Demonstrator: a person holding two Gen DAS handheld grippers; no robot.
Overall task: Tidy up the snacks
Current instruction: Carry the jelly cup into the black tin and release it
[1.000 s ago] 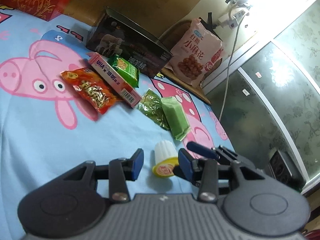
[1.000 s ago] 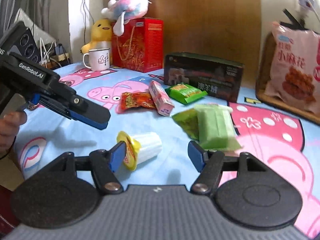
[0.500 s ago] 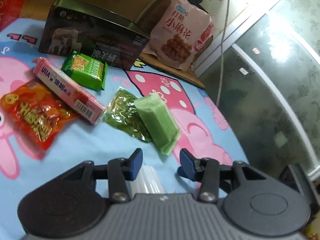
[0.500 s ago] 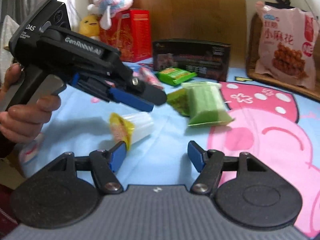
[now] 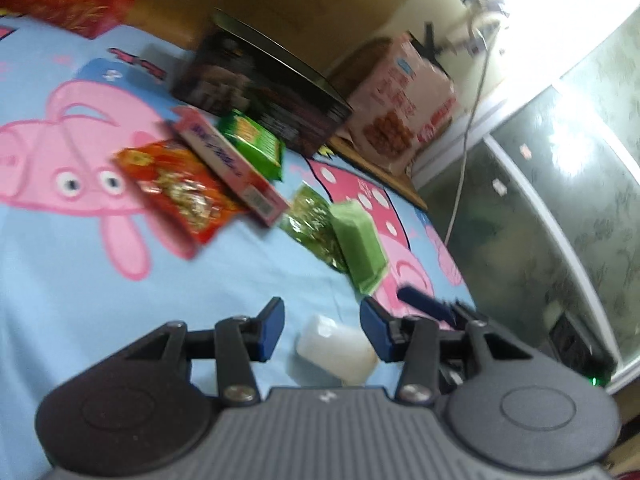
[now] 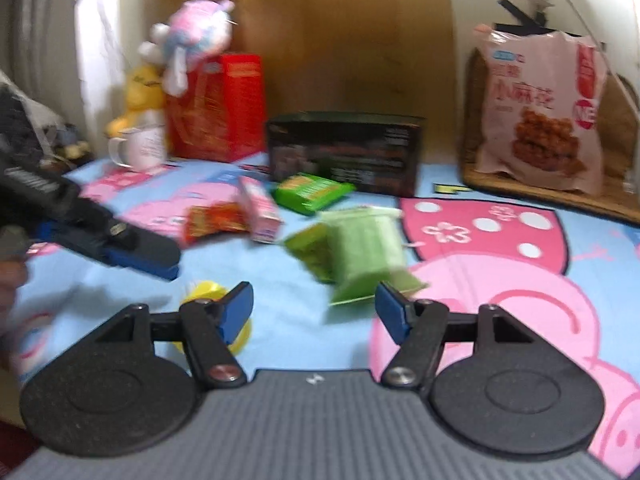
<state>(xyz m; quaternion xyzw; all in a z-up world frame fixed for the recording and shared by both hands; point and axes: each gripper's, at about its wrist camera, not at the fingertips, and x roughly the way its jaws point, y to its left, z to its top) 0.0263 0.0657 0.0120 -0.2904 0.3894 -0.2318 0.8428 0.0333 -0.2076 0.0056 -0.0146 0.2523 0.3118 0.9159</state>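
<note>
The left hand-held gripper (image 5: 322, 330) stands narrow, jaws not yet pressing on the jelly cup (image 5: 338, 350) that lies on its side between them, on the bed sheet (image 5: 60, 280). Round and slick, it could roll or squirt out if squeezed off-centre. The right hand-held gripper (image 6: 314, 312) is wide and empty; the green packet (image 6: 366, 254) just ahead could get nudged

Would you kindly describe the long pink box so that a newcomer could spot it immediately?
Start at the dark box standing at the back of the cartoon-pig sheet. Just in front of it lies a row of snacks; the pink box lies between the red packet and the green packet. It alone is a stiff, long carton, not a wrapper.
</note>
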